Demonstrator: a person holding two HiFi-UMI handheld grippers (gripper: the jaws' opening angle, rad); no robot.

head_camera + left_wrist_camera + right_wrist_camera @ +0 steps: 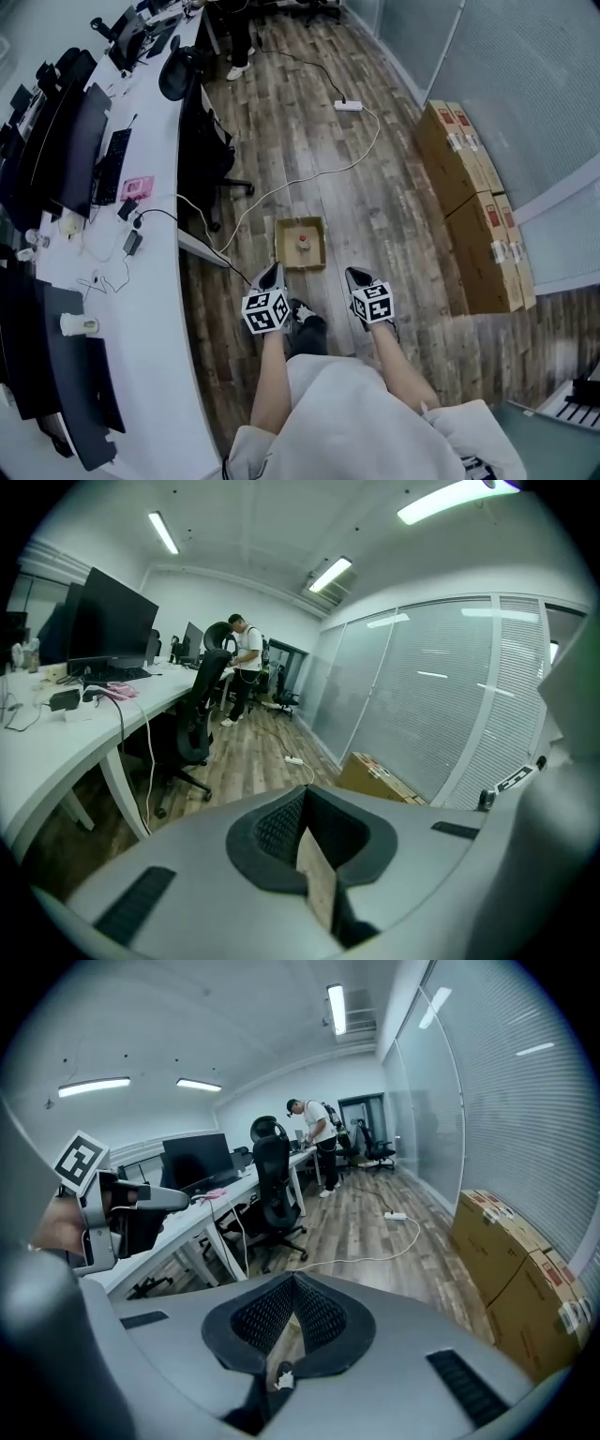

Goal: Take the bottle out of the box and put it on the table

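In the head view a small open cardboard box (300,244) sits on the wooden floor, and a bottle (303,243) with a red cap stands upright inside it. My left gripper (273,268) and right gripper (354,274) are side by side just short of the box's near edge, both pointing toward it. Each looks shut, with nothing held. In the left gripper view a strip of brown cardboard (319,874) shows through the slit between the jaws of the left gripper (306,791). The right gripper (293,1279) has its jaws together in the right gripper view.
A long white desk (155,309) with monitors and cables runs along the left, with a black office chair (208,150) beside it. Stacked cardboard cartons (473,202) line the glass wall on the right. A power strip (349,106) and its cable lie on the floor. A person (246,663) stands far off.
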